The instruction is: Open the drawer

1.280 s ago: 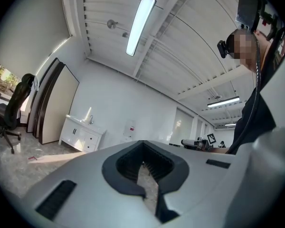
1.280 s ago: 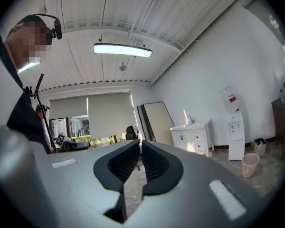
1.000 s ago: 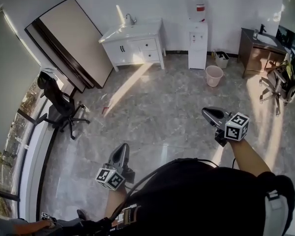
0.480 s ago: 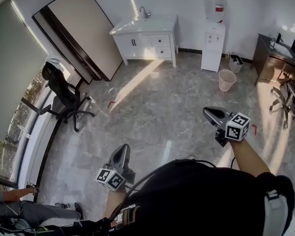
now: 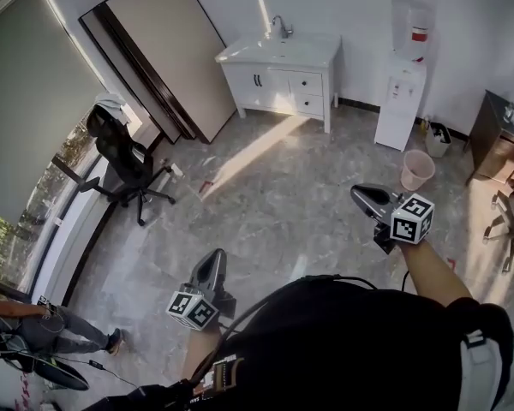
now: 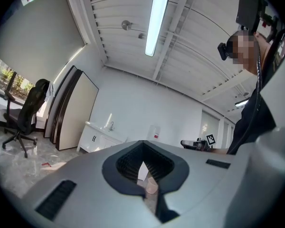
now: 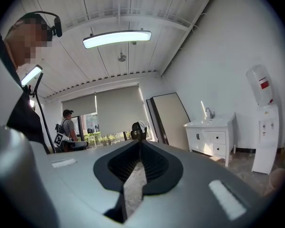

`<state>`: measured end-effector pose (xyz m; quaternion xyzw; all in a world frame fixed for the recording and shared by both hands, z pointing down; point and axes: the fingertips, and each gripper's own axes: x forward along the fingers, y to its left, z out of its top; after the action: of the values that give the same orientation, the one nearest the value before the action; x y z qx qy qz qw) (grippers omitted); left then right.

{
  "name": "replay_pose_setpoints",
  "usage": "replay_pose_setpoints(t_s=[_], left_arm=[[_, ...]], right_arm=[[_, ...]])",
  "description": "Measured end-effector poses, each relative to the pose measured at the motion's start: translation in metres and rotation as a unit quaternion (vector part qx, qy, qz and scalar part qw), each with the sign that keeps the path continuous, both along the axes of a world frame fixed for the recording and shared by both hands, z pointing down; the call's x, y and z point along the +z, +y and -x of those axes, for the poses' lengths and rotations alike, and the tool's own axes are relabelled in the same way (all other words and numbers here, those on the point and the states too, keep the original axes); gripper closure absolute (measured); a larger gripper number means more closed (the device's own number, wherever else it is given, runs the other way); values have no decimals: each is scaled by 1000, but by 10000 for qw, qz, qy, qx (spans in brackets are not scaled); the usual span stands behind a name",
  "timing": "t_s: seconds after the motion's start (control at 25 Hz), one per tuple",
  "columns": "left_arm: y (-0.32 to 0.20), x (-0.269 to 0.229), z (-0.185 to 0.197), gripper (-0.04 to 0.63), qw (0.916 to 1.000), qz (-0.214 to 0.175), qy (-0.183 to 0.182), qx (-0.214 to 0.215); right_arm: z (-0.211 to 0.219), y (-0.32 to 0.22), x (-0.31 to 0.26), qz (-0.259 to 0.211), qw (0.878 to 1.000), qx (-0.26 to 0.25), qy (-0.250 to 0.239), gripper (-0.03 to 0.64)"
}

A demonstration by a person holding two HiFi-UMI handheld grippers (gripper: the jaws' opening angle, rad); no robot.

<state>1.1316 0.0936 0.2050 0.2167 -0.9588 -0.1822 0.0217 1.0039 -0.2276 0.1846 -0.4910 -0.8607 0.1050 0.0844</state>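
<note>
left tool [image 5: 212, 262] pressed together, empty | right tool [image 5: 361, 194] pressed together, empty | drawer [image 5: 307, 82] in white sink cabinet [image 5: 240, 82] by far wall, well apart from both | risk: closed tips would likely bump its knob rather than grip it

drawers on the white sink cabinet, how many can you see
2, stacked in the right part of the white sink cabinet in the head view: upper drawer, lower drawer. Its left part has doors. The dark cabinet at the right edge may hide more.
</note>
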Motion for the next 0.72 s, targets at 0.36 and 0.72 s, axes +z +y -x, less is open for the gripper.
replay_pose_setpoints(t_s=[0.36,0.72], left_arm=[[-50,8,83,604,10000,43,56,29],[-30,18,166,604,9993,-61,106,365]], right_arm=[[89,-42,17,71,9999,-48,74,626],[147,-28,32,-9,9994,274,226,626]])
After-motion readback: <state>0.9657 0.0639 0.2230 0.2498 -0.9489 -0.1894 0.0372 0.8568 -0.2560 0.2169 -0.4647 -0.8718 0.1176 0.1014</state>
